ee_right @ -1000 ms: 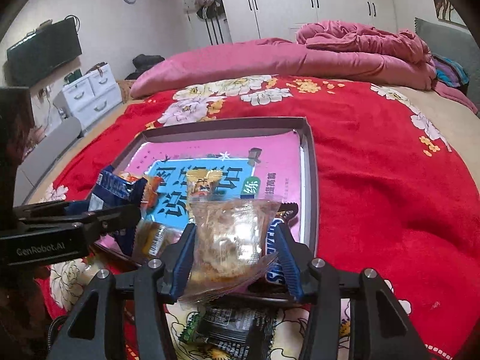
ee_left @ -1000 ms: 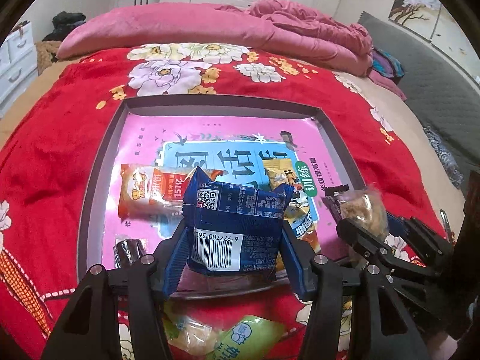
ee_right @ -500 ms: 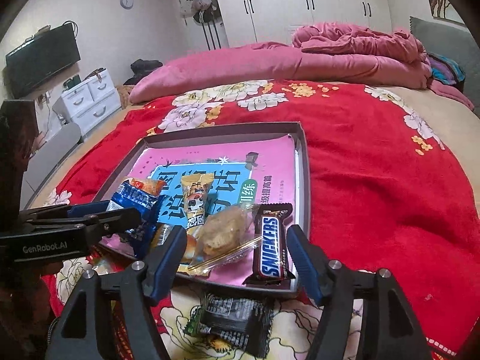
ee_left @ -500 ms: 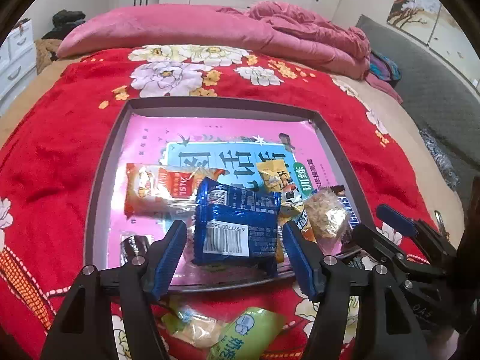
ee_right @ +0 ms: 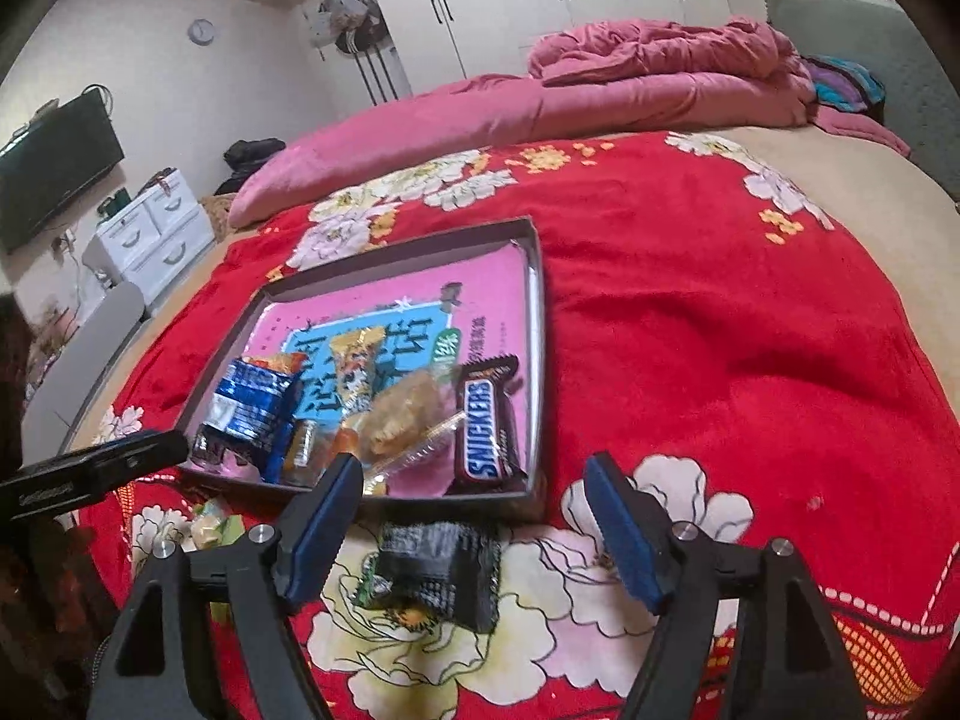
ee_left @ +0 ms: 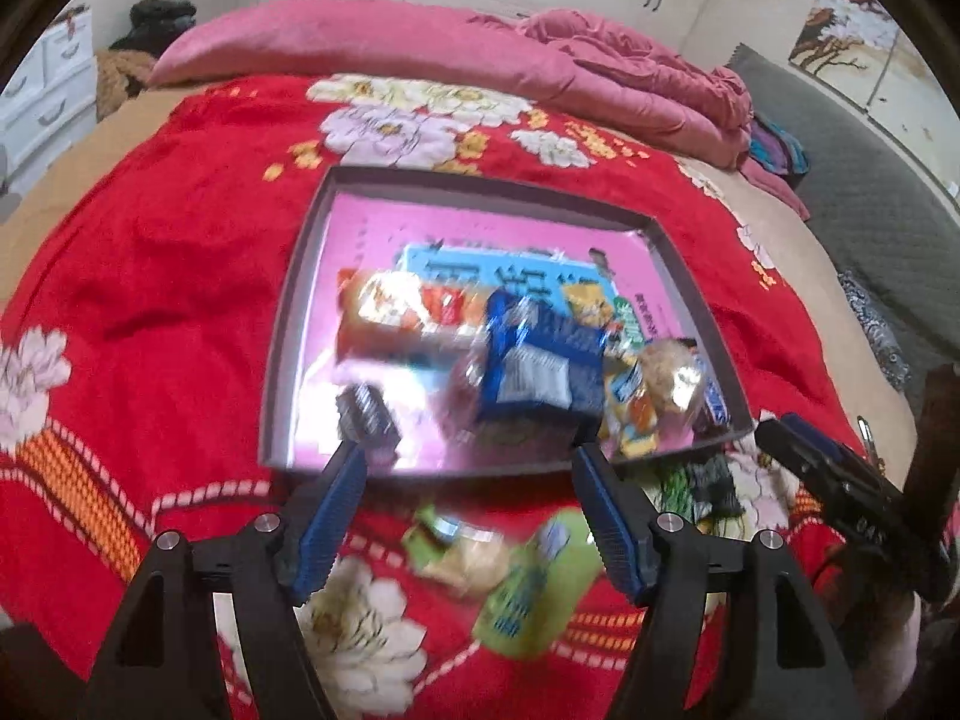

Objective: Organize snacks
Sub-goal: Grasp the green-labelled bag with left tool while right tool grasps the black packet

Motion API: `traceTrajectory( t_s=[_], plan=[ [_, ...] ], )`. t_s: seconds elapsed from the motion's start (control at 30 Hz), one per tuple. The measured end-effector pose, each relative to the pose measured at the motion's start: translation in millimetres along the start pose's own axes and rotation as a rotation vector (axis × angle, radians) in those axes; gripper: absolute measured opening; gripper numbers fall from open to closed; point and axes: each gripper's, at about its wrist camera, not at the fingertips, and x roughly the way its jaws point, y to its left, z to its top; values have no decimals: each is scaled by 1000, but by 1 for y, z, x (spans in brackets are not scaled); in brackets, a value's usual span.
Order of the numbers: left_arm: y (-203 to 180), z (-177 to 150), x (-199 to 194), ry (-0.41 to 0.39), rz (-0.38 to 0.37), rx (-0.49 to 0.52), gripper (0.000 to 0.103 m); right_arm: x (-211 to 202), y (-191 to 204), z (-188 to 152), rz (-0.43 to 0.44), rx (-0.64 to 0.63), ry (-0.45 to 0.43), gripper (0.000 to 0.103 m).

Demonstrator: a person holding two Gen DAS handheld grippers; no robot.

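A grey tray (ee_left: 288,324) with a pink liner lies on the red bed cover; it also shows in the right wrist view (ee_right: 537,324). In it lie a blue packet (ee_left: 540,360) (ee_right: 252,408), an orange packet (ee_left: 396,318), a clear pastry bag (ee_right: 402,414) and a Snickers bar (ee_right: 486,426). My left gripper (ee_left: 468,468) is open and empty, pulled back over the tray's near edge. A green packet (ee_left: 528,588) and a pale wrapped snack (ee_left: 462,552) lie on the cover in front of it. My right gripper (ee_right: 474,480) is open and empty, above a black packet (ee_right: 432,564) on the cover.
The red floral cover (ee_right: 720,330) spreads wide to the right of the tray. A pink quilt (ee_right: 600,90) is heaped at the far end of the bed. White drawers (ee_right: 150,234) and a TV stand to the left. The right gripper shows in the left wrist view (ee_left: 840,492).
Both grippers opened and let go: the blue packet and the clear pastry bag now lie in the tray. Both grippers then drew back toward the near side of the bed.
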Motion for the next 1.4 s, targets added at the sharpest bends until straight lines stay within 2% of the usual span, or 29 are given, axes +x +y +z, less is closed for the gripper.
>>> traceTrajectory(
  t_s=[0.17,0.4,0.53,0.63,0.93,1.0,1.03,1.13,1.2,1.4],
  plan=[
    [20,-15,6,65,-53,-106,73,1,1,-6,-2,13,18,76],
    [22,-33,23,140,-101,-205,73,3,5,-15,-19,4,49,76],
    [18,-39,31,163,-96,-240,73,9,7,-21,-27,11,86,76],
    [11,-41,38,169,-65,-245,73,16,10,-25,-27,6,119,76],
    [6,-34,50,167,-12,-308,73,37,28,-34,-51,-73,176,76],
    [5,-34,52,160,6,-320,73,42,34,-36,-70,-110,181,70],
    [3,-33,53,156,16,-323,72,44,38,-38,-70,-139,185,67],
    [-3,-33,56,159,33,-298,53,48,53,-44,-76,-245,203,57],
    [-4,-32,57,158,35,-288,49,47,60,-46,-71,-285,204,53],
    [-6,-33,52,151,32,-211,38,39,63,-48,-3,-288,210,50]
  ],
)
